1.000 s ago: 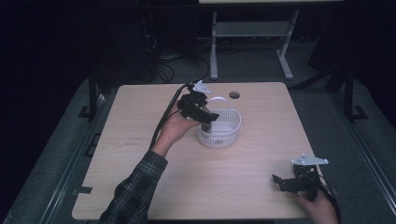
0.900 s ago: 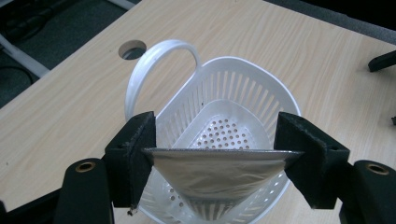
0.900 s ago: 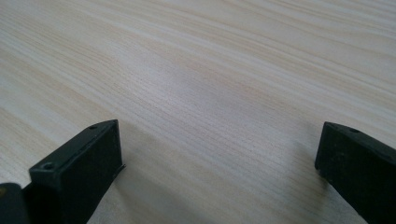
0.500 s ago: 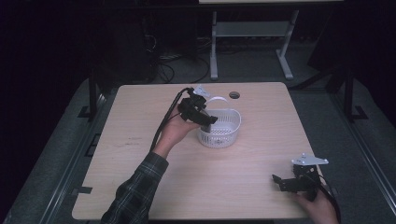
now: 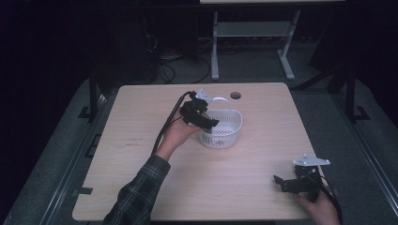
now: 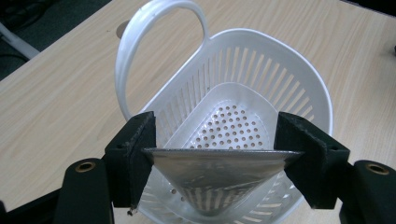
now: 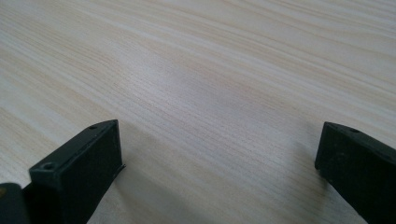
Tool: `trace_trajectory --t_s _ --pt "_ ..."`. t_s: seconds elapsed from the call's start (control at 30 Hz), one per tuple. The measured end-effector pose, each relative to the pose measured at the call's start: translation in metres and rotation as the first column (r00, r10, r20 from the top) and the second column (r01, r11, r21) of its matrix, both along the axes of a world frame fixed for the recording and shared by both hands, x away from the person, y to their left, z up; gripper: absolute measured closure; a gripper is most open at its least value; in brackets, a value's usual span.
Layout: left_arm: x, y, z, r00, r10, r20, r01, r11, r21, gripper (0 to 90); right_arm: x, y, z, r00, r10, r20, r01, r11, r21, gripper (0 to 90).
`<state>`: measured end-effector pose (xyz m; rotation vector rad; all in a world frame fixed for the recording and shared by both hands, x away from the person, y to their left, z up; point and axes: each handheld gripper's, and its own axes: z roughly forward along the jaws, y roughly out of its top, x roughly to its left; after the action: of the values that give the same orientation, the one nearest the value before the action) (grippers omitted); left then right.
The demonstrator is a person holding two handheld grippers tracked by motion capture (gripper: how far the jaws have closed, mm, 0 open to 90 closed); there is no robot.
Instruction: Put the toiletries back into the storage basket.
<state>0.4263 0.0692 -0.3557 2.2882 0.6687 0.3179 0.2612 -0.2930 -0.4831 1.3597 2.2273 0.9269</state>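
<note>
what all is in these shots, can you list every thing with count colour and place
basket: 1, white slotted plastic with a loop handle, on the table behind its middle
metal cone: 1, silvery, held between the left tongs' pads above the basket's near rim
table: 1, light wood, with a round hole near the far edge
frame: 1, pale metal, on the floor beyond the table
left tongs: 1, black, shut on the metal cone
right tongs: 1, black, open, low over the table's near right corner
</note>
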Motion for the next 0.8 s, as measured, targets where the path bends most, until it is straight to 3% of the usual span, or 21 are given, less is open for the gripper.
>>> trace_trajectory --t_s 0.4,0.8 --pt "0.0007 0.0008 -0.0013 0.9999 -0.009 -0.005 0.009 0.9999 -0.01 29.2 0.0 0.0 0.0 1.0 0.0 0.0 0.0 1.0 0.0 0.0" --pt "0.0009 0.0032 0.0007 1.0 -0.004 0.003 0.004 0.9999 -0.015 15.0 -0.0001 0.0 0.0 1.0 -0.001 0.0 0.001 1.0 0.0 0.0"
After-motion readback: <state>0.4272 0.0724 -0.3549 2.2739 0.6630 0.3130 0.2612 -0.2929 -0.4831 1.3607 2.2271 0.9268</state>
